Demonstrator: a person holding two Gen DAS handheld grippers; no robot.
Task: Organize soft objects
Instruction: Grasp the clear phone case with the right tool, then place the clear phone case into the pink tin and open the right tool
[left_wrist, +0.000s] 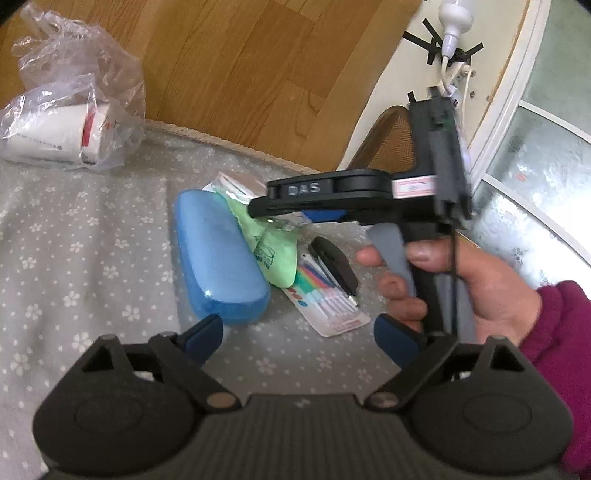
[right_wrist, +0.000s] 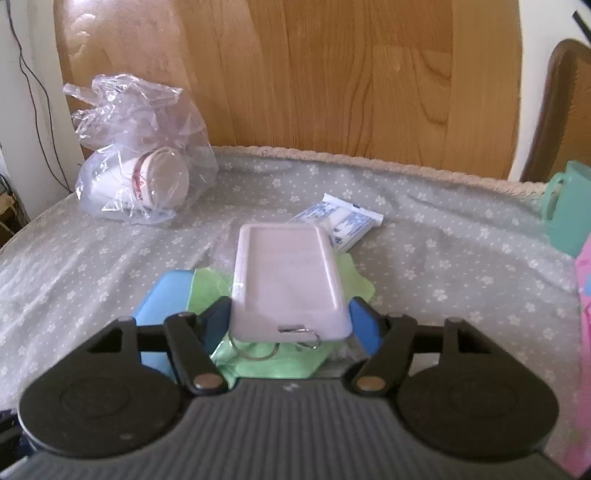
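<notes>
A pale lilac soft case with a metal key ring lies on a green cloth, between the jaws of my right gripper. Its blue pads stand close at the case's sides without visibly squeezing it. A blue glasses case sits just left. In the left wrist view the right gripper hovers over the pile, held by a hand. Below it lie the green cloth, blue glasses case, a pen pack and a small black item. My left gripper is open and empty, just short of the pile.
A clear plastic bag with paper cups lies at the back left of the grey flowered cloth. A tissue packet is behind the case. A teal mug and something pink stand right. A wooden board backs the surface.
</notes>
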